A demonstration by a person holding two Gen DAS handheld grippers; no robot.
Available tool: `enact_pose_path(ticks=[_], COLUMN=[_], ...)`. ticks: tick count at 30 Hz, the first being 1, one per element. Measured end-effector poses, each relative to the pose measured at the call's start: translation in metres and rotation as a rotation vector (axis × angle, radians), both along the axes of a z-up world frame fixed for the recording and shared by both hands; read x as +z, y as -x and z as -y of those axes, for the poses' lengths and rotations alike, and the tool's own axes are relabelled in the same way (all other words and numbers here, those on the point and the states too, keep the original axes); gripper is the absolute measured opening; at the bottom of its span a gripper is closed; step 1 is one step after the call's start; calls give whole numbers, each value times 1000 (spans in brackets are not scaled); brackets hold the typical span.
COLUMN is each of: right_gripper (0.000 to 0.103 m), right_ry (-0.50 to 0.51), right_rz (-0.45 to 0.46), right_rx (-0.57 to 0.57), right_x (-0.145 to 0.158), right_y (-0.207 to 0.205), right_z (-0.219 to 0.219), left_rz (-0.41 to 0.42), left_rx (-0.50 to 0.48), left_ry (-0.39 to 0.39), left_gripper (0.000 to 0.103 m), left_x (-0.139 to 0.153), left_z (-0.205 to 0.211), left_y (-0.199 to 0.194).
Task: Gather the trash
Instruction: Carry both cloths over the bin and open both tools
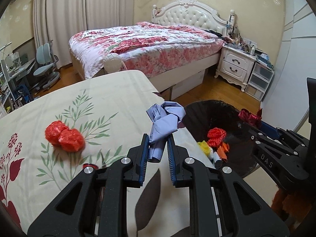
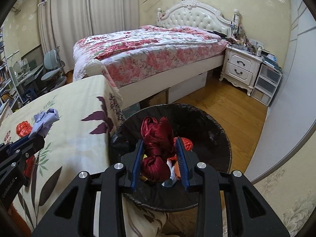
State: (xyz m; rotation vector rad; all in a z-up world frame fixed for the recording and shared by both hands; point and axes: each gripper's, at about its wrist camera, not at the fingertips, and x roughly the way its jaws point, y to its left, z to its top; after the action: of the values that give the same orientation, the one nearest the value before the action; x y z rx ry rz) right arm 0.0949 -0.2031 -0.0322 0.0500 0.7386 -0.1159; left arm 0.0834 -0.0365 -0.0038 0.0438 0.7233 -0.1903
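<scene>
The left gripper (image 1: 158, 140), black angular plastic with ribbed blue pads, is clamped on a crumpled lilac-blue wad (image 1: 165, 122) of thin, creased sheet, soft-folded and partly rolled into a tube near the pads; it hangs over the right edge of the table (image 1: 110, 90). The right gripper (image 2: 159, 144), built the same way, is clamped on a dark red satin bundle (image 2: 156, 138), glossy ribbon-like loops knotted into a lumpy mass, held above the mouth of the bin (image 2: 217, 138). That bin is round and lined with a wrinkled, shiny black bag; inside lie an orange-red knitted-looking coil (image 1: 216, 135), a frilly yellow scrap (image 1: 204, 146), flat orange pieces (image 1: 223, 149) and a small white roll (image 1: 216, 157). The bin stands just beside the table, below its edge. The table wears a cream cloth with faint stripes, printed with green fern sprigs and dark red leaves and blossoms. On it, left of the left gripper and apart from it, rests a crinkled orange-red plastic lump (image 1: 64, 136), two rounded bulges pressed together. Farther off, across honey-coloured wood flooring (image 2: 227, 106), stands a bed (image 1: 148, 43) under a quilted pink floral cover, with a white tufted headboard. A carved white nightstand (image 1: 235, 65) sits at its side, translucent drawers (image 1: 258, 81) next to it. Pale pleated curtains (image 1: 65, 13) hang behind.
</scene>
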Motion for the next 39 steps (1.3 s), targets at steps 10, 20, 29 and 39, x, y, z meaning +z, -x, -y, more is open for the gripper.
enact_pose_path(ticks=[10, 20, 29, 39], right_gripper=[34, 34, 48, 60], right_ry=[-15, -22, -19, -1], right_rz=[-14, -31, -31, -20], right_rx=[-53, -76, -105, -130], right_x=[-13, -21, -23, -16], right_y=[-17, -27, -25, -18], right_z=[26, 40, 48, 49], left_rz=[-7, -20, -40, -18], left_rx=[-56, -82, -91, -46], left_ry=[-42, -93, -89, -68], left_gripper=[18, 19, 36, 71], left_x=[-14, -26, -30, -22], left_z=[54, 83, 84, 67], left_y=[-36, -57, -59, -52])
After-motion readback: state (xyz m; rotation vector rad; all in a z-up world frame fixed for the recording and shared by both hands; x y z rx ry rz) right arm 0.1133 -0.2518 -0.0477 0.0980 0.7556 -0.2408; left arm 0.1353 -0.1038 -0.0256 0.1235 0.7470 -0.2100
